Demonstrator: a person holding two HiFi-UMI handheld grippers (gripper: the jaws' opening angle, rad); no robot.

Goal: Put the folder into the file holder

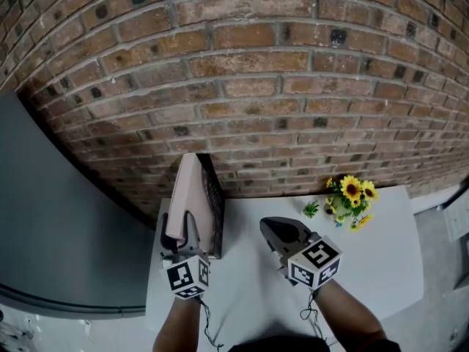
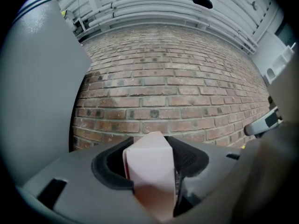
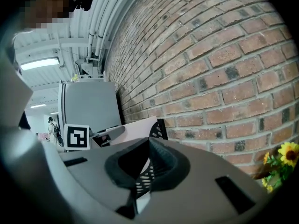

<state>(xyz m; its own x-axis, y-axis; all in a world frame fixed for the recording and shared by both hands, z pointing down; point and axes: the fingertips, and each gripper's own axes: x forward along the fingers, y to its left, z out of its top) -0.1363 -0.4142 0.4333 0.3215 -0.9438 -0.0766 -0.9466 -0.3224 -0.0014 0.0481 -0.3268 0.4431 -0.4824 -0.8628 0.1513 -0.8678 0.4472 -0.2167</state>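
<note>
While the pink folder [image 1: 189, 191] stands upright in the black mesh file holder [image 1: 214, 195] against the brick wall [image 1: 293, 86], it is flanked loosely by the left gripper's [image 2: 150, 164] parted jaws. The right gripper [image 1: 281, 235] is held closed, empty, above the white table [image 1: 381, 229].

My folder [image 1: 192, 193] is pale pink. The file holder [image 1: 214, 196] is black, with a perforated mesh pattern. The table [image 1: 381, 262] is white. The wall [image 1: 256, 86] is red-brown brick, speckled dark, with pale mortar. The flowers [image 1: 352, 191] are yellow with green leaves. My left gripper [image 1: 185, 229] and right gripper [image 1: 277, 229] are grey with black pads, and their cubes are white with black square markers.
</note>
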